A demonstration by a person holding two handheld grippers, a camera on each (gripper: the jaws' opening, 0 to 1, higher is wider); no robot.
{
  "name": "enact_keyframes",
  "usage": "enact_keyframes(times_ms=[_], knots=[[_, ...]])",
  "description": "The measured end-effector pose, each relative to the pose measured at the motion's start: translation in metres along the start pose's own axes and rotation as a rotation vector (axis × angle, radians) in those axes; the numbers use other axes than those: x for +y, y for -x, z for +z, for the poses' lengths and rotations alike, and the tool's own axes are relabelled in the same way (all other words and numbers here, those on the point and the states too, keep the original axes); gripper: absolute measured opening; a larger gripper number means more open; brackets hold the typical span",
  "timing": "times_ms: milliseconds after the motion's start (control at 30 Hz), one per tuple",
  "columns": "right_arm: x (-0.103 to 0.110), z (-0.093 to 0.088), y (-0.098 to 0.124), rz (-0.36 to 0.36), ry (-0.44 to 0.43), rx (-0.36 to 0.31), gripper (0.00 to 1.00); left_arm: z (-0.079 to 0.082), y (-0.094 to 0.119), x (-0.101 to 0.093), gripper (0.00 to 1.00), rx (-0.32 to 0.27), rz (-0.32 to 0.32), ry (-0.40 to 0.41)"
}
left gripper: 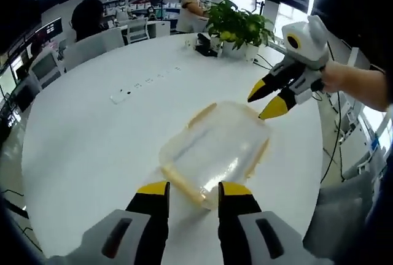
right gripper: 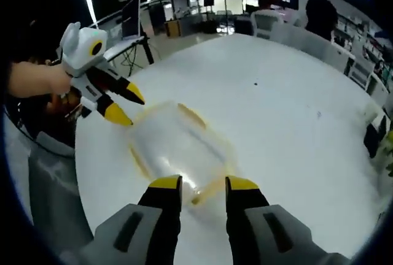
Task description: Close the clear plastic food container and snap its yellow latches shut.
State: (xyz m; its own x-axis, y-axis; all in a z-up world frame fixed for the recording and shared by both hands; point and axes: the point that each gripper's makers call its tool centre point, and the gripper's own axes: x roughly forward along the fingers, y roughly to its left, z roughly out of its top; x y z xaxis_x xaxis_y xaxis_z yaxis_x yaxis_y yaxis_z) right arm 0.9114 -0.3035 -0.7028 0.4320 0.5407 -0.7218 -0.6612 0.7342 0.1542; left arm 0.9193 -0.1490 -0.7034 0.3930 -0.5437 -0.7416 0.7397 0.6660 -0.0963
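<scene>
The clear plastic container (left gripper: 215, 148) lies flat on the white table (left gripper: 92, 148), blurred, with yellow latches along its edges. Whether the latches are snapped down cannot be told. My left gripper (left gripper: 193, 189) is open at the container's near end, a yellow latch (left gripper: 181, 185) lying just ahead of the gap between its jaws. My right gripper (left gripper: 260, 107), held by a hand, hovers open at the far corner. In the right gripper view, that gripper (right gripper: 202, 183) stands open at the edge of the container (right gripper: 178, 145), and the left gripper (right gripper: 130, 110) sits at the opposite end.
A potted plant (left gripper: 236, 26) and a small dark object stand at the table's far side. Flush power sockets (left gripper: 144, 84) run across the middle. Chairs (right gripper: 307, 38) and people sit beyond. The table edge (right gripper: 92, 173) drops off close to the container.
</scene>
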Motion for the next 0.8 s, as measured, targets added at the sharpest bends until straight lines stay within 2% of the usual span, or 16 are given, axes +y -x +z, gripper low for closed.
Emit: enact_keyframes(times_ms=[233, 800], knots=[[0.001, -0.0028, -0.0042, 0.016, -0.132, -0.044, 0.22, -0.0038, -0.0044, 0.0003, 0.24, -0.021, -0.001, 0.092], [-0.0001, -0.0058, -0.0084, 0.003, -0.167, -0.056, 0.21, -0.0042, -0.0073, 0.0003, 0.21, -0.045, 0.01, 0.154]])
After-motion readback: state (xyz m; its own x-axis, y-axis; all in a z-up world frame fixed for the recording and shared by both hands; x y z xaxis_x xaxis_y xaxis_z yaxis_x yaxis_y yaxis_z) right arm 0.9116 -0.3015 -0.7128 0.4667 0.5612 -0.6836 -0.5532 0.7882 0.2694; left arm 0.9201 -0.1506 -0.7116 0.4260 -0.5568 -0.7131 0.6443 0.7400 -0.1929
